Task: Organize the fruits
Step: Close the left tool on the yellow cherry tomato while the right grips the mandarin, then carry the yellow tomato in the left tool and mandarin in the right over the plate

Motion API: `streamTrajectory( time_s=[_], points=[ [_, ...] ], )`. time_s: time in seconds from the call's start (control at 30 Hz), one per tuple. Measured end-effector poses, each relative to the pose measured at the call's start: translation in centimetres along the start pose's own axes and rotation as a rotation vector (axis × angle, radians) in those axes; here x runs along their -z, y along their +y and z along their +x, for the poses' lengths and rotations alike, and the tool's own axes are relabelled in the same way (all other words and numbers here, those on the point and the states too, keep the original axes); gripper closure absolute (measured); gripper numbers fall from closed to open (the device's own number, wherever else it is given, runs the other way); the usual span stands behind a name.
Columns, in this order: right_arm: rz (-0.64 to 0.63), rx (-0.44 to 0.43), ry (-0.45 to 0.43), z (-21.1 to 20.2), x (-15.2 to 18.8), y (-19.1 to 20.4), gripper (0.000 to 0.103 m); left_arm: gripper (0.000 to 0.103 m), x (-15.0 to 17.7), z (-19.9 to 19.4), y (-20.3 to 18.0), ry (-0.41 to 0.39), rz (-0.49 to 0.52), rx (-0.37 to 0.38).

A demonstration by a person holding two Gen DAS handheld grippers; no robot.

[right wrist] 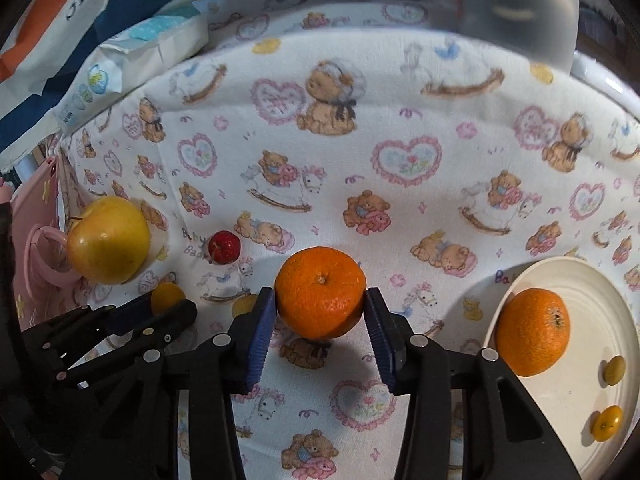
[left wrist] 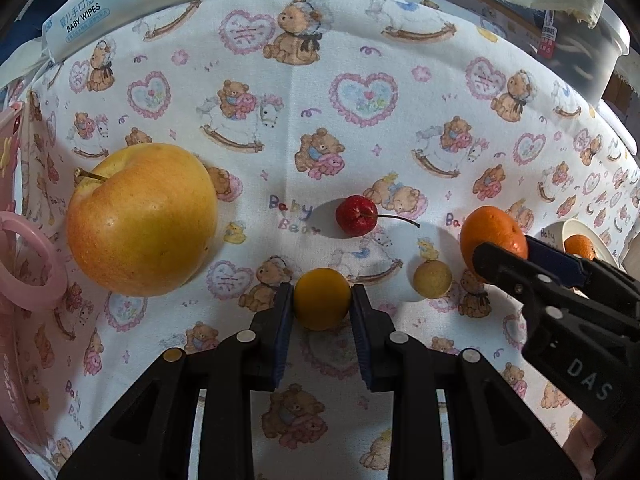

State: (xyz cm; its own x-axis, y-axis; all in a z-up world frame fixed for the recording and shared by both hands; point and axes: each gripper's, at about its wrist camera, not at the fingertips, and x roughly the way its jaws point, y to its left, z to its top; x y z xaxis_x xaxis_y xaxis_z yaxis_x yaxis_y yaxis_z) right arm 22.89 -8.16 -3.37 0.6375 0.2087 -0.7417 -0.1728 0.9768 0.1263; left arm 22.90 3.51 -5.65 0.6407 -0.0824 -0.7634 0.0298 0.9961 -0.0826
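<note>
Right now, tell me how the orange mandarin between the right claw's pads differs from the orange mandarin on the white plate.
The orange mandarin between the pads rests on the bear-print cloth with its stem dimple facing up; the orange mandarin on the white plate lies with its dimple turned sideways. The first is gripped by the right claw; the second is untouched. Both look alike in colour and size.

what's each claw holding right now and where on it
Left claw pinches the small round yellow-orange fruit across its sides. Right claw clamps the round orange mandarin across its sides, stem end up.
</note>
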Motion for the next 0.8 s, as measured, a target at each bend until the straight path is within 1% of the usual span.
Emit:
streamTrajectory(
  time_s=[0.1,0.3,0.4,0.47,0.5,0.57,0.63,0.7,0.73,0.8],
  points=[
    [0.001,0.012,-0.009,-0.4,0.0,0.0,0.057,0.076,-0.1,-0.6,-0.2,-0.020,0.014,-0.015],
    [-0.006,0.004,-0.045,-2.1,-0.3,-0.5,0.057,0.076,-0.3,-2.8,-0.5,-0.089,0.029,-0.015],
    [-0.006,0.004,-0.057,-3.1,-0.5,-0.6,0.057,0.076,-0.4,-4.0,-0.8,-0.119,0.034,-0.003],
    [-0.014,0.014,-0.079,-4.3,-0.8,-0.6,0.057,0.076,-0.2,-5.0,-0.9,-0.141,0.036,0.008],
    [-0.016,0.029,-0.099,-5.1,-0.9,-0.6,0.063,0.076,-0.1,-5.5,-0.9,-0.150,0.038,0.015],
    [-0.019,0.027,-0.132,-6.4,-1.1,-0.4,0.079,0.076,0.0,-6.5,-1.2,-0.171,0.047,0.026],
    [-0.018,0.013,-0.145,-7.9,-1.4,-0.7,0.079,0.076,0.1,-7.4,-1.8,-0.196,0.069,0.019],
    [-0.044,0.040,-0.146,-8.5,-1.3,-0.3,0.079,0.076,0.2,-7.9,-2.4,-0.212,0.096,0.002],
    [-0.053,0.034,-0.139,-8.5,-1.3,-0.3,0.079,0.076,0.1,-7.9,-2.8,-0.215,0.099,-0.005],
    [-0.026,0.033,-0.133,-8.5,-1.3,-0.7,0.079,0.076,0.1,-7.9,-3.0,-0.204,0.100,0.012]
  ],
)
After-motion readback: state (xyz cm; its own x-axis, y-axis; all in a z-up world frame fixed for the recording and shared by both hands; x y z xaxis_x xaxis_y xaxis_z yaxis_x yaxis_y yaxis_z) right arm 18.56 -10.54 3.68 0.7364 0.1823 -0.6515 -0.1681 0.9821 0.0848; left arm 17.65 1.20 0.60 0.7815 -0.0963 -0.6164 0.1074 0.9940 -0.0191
